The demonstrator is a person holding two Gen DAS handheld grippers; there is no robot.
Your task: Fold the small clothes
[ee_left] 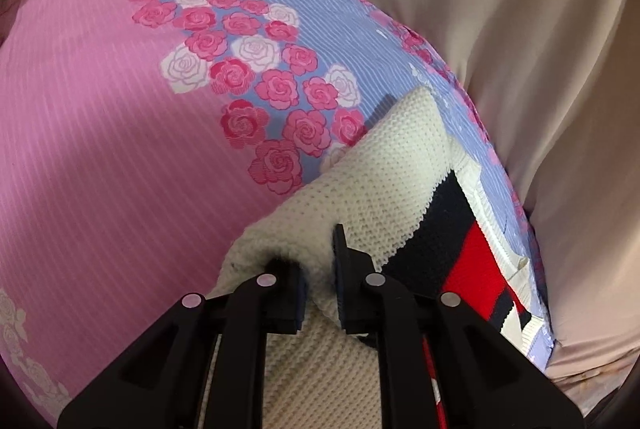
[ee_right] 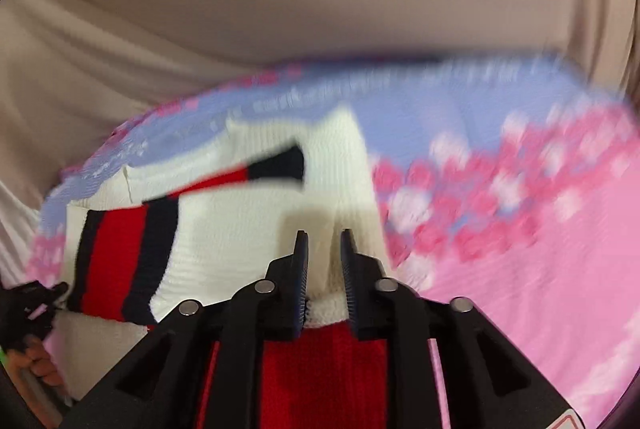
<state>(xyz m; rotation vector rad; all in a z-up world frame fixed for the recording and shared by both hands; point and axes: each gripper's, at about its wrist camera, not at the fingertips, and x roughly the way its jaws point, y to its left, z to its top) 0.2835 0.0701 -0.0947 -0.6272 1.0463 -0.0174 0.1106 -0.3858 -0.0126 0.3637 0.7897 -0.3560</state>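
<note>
The sweater (ee_left: 384, 185) is a cream knit with navy and red stripes, and it lies on a sheet (ee_left: 100, 117) that is pink on one side and lilac on the other, with a band of printed roses (ee_left: 256, 77) between the two colours. Beige cloth (ee_left: 520, 29) hangs in folds behind the sheet.

In the left wrist view, the left gripper (ee_left: 318, 261) is clenched on a bunched fold of the cream knit: the fabric fills the narrow gap between its fingers (ee_left: 344, 249) and puffs up around them. The striped part of the sweater lies just to the right of that grip, near the lilac edge of the sheet.

In the right wrist view, the right gripper (ee_right: 324, 257) pinches another cream fold of the sweater (ee_right: 240, 221) between its fingers (ee_right: 301, 261), with a white edge and red knit showing below them. The cream panel stretches away from the grip, with the red and navy stripes to its left. The sheet (ee_right: 540, 269) behind is blurred. The left gripper (ee_right: 32, 305) shows at the left edge, beside the striped end; its fingers cannot be made out there.
</note>
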